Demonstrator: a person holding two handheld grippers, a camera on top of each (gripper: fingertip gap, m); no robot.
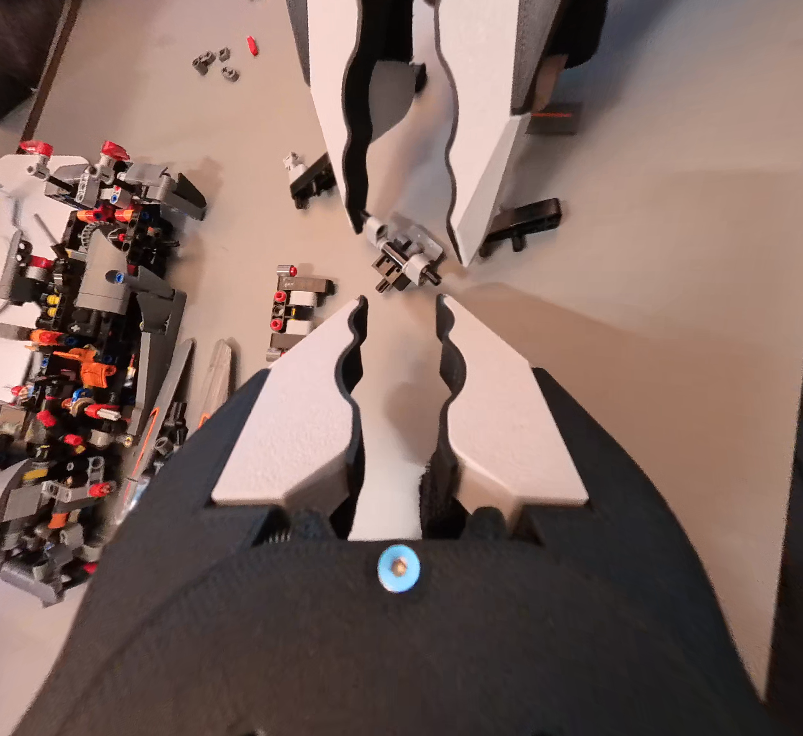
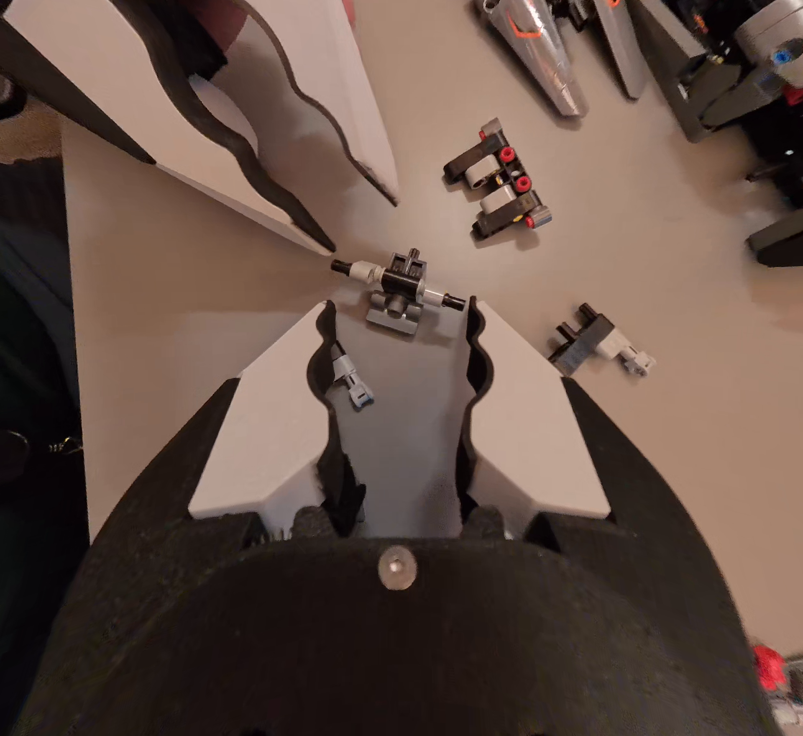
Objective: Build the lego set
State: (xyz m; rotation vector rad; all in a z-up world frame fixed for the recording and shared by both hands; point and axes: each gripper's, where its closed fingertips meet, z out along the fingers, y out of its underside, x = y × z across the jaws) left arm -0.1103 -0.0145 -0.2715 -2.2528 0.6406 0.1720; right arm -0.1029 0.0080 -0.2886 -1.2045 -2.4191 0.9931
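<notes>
A small sub-assembly (image 1: 406, 256) of black and grey parts on a black axle lies on the beige table (image 1: 608, 367). It also shows in the right wrist view (image 2: 397, 280). My right gripper (image 2: 399, 304) is open and empty, its tips on either side of the sub-assembly's near end. In the left wrist view the right gripper (image 1: 410, 245) comes from the top, one tip at the sub-assembly's grey end. My left gripper (image 1: 400, 302) is open and empty, just short of the sub-assembly from the opposite side; it also shows in the right wrist view (image 2: 363, 224). A small grey connector (image 2: 352, 380) lies between the right gripper's fingers.
The large part-built model (image 1: 87, 324) stands at the left, also in the right wrist view (image 2: 695, 19). A black-and-grey block with red pins (image 1: 295, 306) (image 2: 499, 180), a black piece with a white connector (image 1: 308, 180) (image 2: 599, 345), a black beam (image 1: 525, 215) and small grey parts (image 1: 215, 65) lie around. My two grippers' fingertips are within a few centimetres of each other. My right gripper's tips are some 4 cm from the small grey connector (image 2: 352, 380).
</notes>
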